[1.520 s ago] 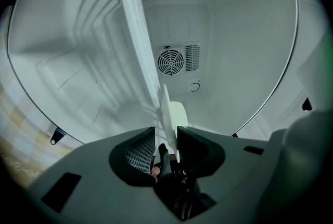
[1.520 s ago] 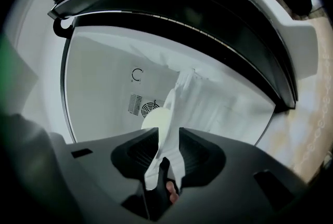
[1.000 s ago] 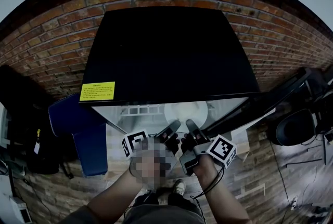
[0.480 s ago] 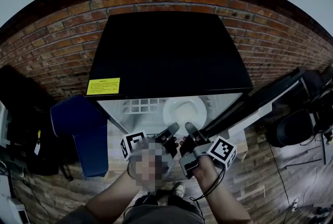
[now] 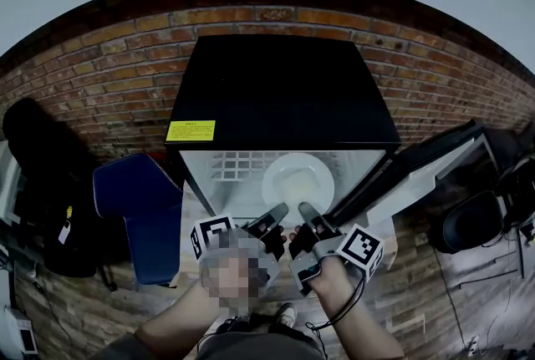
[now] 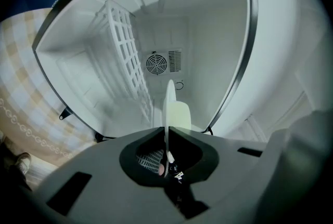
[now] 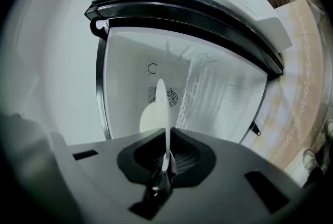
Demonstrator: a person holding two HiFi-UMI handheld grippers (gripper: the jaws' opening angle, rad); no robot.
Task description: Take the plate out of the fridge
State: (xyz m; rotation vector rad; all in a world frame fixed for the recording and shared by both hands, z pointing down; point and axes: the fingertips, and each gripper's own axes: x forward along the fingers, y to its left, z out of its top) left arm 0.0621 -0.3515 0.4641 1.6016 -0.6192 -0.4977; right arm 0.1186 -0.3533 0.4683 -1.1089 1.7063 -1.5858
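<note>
A white plate (image 5: 297, 177) lies in the open black fridge (image 5: 280, 91), near its front edge. My left gripper (image 5: 276, 213) is shut on the plate's near rim from the left. Right beside it, my right gripper (image 5: 305, 210) is shut on the same rim. In the left gripper view the plate (image 6: 169, 106) shows edge-on, pinched between the jaws of the left gripper (image 6: 167, 140). The right gripper view shows the plate (image 7: 162, 108) edge-on too, clamped in the right gripper (image 7: 167, 149).
The fridge door (image 5: 422, 174) hangs open to the right. A white wire shelf (image 5: 232, 166) sits inside the fridge, left of the plate. A blue seat (image 5: 138, 212) stands left of the fridge, with a dark bag (image 5: 38, 183) beyond. A brick wall (image 5: 109, 91) runs behind.
Both grippers' jaws have closed onto the plate's near rim. The head view has shifted, so more of the fridge's inside and the plate shows.
</note>
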